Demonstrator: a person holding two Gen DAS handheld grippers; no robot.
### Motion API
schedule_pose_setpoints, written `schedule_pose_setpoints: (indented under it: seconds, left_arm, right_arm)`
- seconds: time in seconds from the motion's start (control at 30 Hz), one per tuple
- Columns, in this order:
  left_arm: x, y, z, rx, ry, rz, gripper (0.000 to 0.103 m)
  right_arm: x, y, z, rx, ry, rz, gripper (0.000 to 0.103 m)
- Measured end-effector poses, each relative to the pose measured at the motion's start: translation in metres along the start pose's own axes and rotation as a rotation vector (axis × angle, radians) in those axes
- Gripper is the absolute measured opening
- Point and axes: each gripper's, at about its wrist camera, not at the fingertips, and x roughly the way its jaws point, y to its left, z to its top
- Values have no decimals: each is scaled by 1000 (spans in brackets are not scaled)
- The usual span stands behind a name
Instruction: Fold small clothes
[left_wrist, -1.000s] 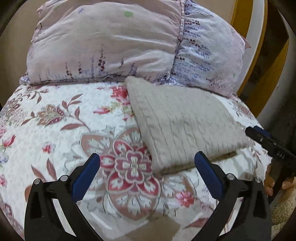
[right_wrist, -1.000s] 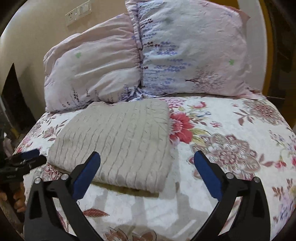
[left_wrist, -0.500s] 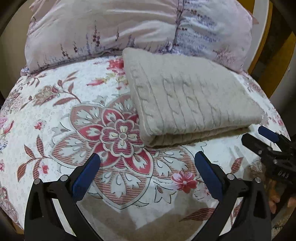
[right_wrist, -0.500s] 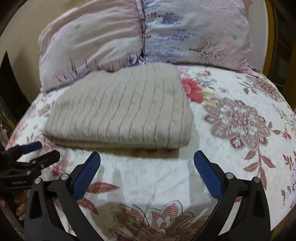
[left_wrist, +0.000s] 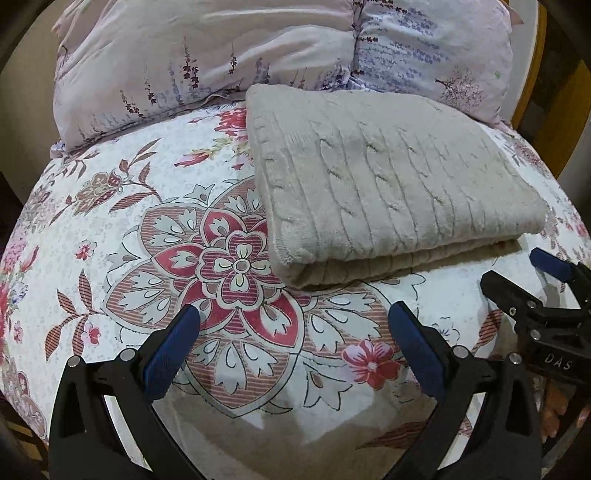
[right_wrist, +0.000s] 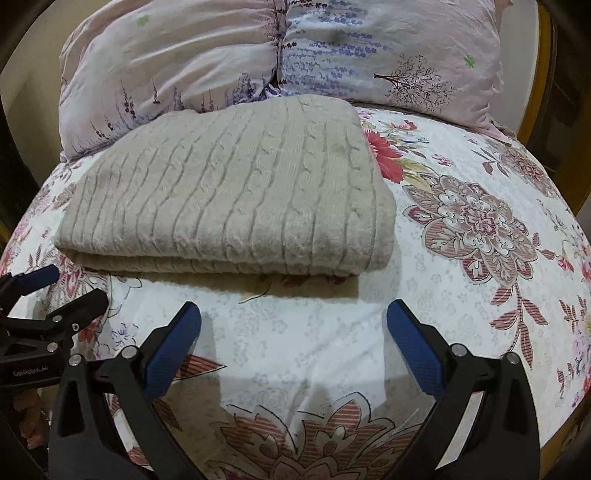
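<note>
Left gripper (left_wrist: 293, 326): fingers spread wide, holding nothing, above the bed (left_wrist: 110, 236).
Right gripper (right_wrist: 293, 325): fingers spread wide, empty, near the sweater's near edge.
Sweater (left_wrist: 388, 173): folded, on the bed's far half, touching the pillows (left_wrist: 207, 55).
Hidden: sweater's lower layers; pillow tops cut off.

Floral bedsheet (left_wrist: 122, 236), two lilac pillows (right_wrist: 388, 48), beige wall (left_wrist: 22, 110) behind.
</note>
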Motion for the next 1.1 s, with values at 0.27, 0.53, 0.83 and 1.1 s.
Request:
schedule_pose_setpoints:
  seconds: [0.27, 0.53, 0.83, 1.1]
  left_arm:
    - [3, 1, 1, -1, 13, 11, 102]
    - [2, -1, 1, -4, 7, 14, 102]
    - [1, -3, -1, -12, 4, 24, 102]
    - [2, -1, 0, -10, 1, 23, 102]
  right_arm:
    - [2, 2, 0, -10, 8, -24, 101]
    - [2, 2, 0, -4, 3, -33, 101]
    - [2, 1, -1, -8, 3, -30, 101]
    - [2, 1, -1, -8, 3, -30, 101]
